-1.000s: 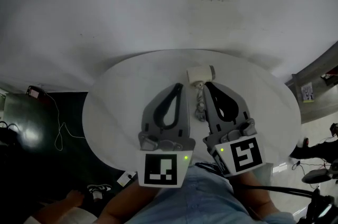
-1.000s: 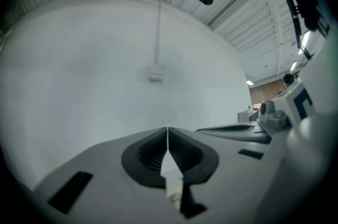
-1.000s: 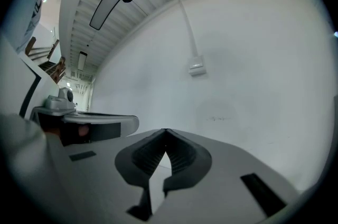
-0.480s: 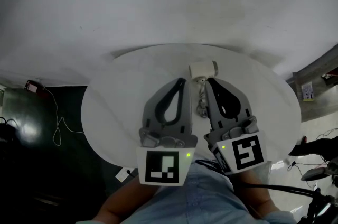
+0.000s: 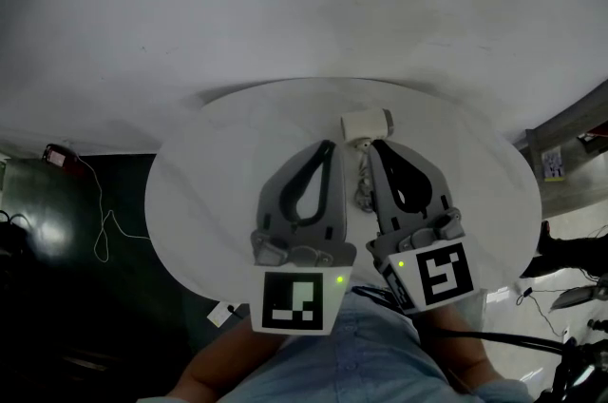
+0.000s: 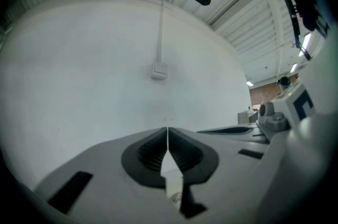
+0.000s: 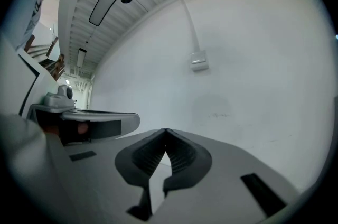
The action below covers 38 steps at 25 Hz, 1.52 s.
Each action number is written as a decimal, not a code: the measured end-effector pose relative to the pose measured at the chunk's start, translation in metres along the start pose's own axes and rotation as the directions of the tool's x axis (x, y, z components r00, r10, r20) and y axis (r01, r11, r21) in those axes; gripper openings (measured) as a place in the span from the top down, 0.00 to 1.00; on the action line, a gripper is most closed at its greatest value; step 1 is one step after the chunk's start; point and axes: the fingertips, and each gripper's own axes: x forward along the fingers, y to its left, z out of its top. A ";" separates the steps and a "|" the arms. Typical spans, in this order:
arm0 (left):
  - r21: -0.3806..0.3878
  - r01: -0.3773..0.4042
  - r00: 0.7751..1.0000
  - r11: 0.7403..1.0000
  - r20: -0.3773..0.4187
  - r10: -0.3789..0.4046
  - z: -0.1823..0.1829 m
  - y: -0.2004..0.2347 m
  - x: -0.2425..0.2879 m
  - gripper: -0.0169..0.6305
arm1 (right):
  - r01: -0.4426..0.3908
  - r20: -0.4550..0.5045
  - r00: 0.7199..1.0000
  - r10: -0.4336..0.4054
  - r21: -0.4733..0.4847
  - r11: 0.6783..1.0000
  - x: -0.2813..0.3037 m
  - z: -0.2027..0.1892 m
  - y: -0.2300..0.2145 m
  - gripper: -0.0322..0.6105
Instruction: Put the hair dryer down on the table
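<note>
The white hair dryer (image 5: pixel 365 124) lies on the smooth round table (image 5: pixel 209 201), its short barrel crosswise with the grey end rightward, just beyond the left gripper (image 5: pixel 328 145) and right gripper (image 5: pixel 372 145), both closed on nothing.

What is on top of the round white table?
A white hair dryer lies on the table, just beyond the left gripper and right gripper tips. What looks like its cord trails back between them, its near end covered.

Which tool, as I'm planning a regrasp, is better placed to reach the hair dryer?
Right, probably. The right tool ends just short of the hair dryer lying on the table; the left tool points slightly off to its side. Both tools are shut and empty.
</note>
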 end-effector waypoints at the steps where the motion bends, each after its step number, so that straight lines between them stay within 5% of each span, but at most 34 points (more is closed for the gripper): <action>1: 0.001 0.000 1.000 1.000 0.000 0.000 0.000 0.000 0.000 0.95 | 0.000 -0.007 1.000 0.000 0.001 1.000 0.000 -0.002 0.000 0.93; 38: 0.020 0.037 0.999 0.999 -0.003 -0.037 0.000 -0.018 0.004 0.95 | 0.009 -0.005 1.000 -0.009 0.002 1.000 -0.008 -0.001 -0.010 0.93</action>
